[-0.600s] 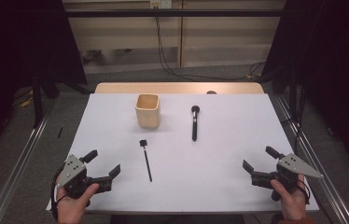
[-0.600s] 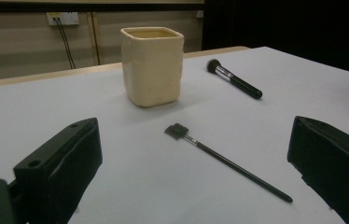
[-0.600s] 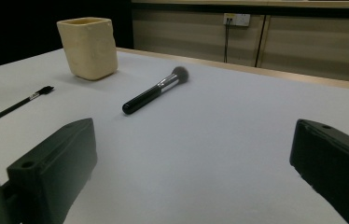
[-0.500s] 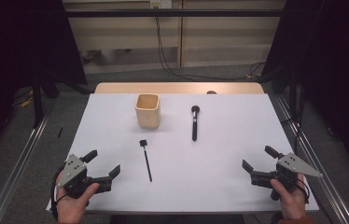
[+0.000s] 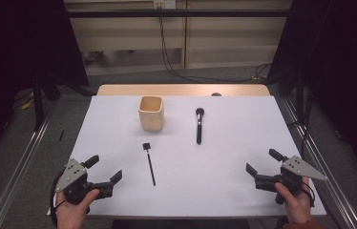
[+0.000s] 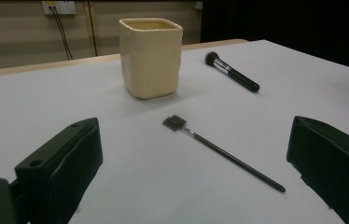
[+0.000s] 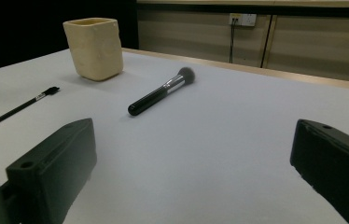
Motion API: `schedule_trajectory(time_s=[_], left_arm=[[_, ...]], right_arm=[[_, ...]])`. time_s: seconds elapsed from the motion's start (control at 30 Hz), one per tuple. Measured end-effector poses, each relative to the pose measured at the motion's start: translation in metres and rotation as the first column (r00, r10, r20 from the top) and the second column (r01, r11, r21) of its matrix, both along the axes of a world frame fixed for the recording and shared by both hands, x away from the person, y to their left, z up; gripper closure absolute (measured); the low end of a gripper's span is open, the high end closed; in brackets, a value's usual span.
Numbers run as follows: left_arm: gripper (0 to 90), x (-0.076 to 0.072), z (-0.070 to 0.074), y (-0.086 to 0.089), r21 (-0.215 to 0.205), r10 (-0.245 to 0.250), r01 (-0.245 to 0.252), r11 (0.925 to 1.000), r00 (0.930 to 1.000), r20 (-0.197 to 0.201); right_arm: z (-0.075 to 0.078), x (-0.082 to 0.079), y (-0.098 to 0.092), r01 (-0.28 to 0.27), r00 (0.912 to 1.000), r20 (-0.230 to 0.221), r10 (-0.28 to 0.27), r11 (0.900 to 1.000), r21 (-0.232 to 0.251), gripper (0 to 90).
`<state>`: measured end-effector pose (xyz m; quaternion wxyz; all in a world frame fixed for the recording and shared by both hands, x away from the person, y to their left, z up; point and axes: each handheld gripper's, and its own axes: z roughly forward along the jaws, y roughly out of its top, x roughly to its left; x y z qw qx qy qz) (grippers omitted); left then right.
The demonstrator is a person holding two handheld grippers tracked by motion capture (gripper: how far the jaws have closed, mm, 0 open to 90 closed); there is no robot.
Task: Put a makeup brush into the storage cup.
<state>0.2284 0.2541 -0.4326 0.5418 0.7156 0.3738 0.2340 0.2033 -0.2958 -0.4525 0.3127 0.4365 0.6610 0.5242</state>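
Both claws rest at the bottom corners of the high view, each held in a hand at the near edge of the white worktop (image 5: 224,186): the left claw (image 5: 105,174) at lower left and the right claw (image 5: 261,168) at lower right, both spread wide and grasping nothing. The thin black brush (image 5: 149,162) lies flat just left of the frame's centre, its small square head pointing up the frame toward the cream cup (image 5: 151,113), which stands upright in the upper middle. The thicker powder brush (image 5: 199,125) lies to the right of the cup, well apart from it. Judging from how the claws point, the likely work is to lift the brushes and drop them into the cup. The thin brush is the risky one: it sits so low on the worktop that the jaws may close over it and skid it away. A hasty approach near the cup could also knock it over.
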Motion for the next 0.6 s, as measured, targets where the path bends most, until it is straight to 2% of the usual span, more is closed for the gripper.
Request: schedule_trajectory(time_s=[0.07,0.3,0.37,0.4,0.47,0.57,0.6], left_arm=[[3.2,0.001,0.003,-0.001,-0.003,-0.023,0.024,0.9997,0.9996,0.014],[2.2,0.003,0.012,-0.007,-0.002,-0.038,0.038,0.9993,0.9983,0.044],[2.2,0.006,0.013,-0.01,0.002,-0.043,0.043,0.9991,0.9983,0.039],[2.2,0.008,0.014,-0.013,-0.003,-0.042,0.042,0.9991,0.9989,0.022],[2.2,0.009,0.014,-0.015,-0.006,-0.048,0.048,0.9988,0.9986,0.022],[2.2,0.013,0.017,-0.019,0.011,-0.068,0.068,0.9977,0.9959,0.059],[2.2,0.013,0.017,-0.019,0.011,-0.068,0.068,0.9977,0.9959,0.059]], right_arm=[[0.0,0.0,0.001,0.0,1.0,-0.003,0.0,1.0,0.001,0.0],[0.001,0.0,0.003,-0.007,1.0,-0.004,0.007,1.0,-0.008,0.0],[0.0,0.0,0.003,-0.008,1.0,-0.005,0.008,1.0,-0.006,0.0],[0.0,0.0,0.003,-0.009,0.9999,-0.006,0.009,1.0,-0.006,0.0],[0.0,0.0,0.003,-0.006,1.0,-0.006,0.006,1.0,-0.004,0.0],[0.0,0.0,0.003,-0.002,0.9999,-0.011,0.002,1.0,0.002,0.0],[0.0,0.0,0.003,-0.002,0.9999,-0.011,0.002,1.0,0.002,0.0]])
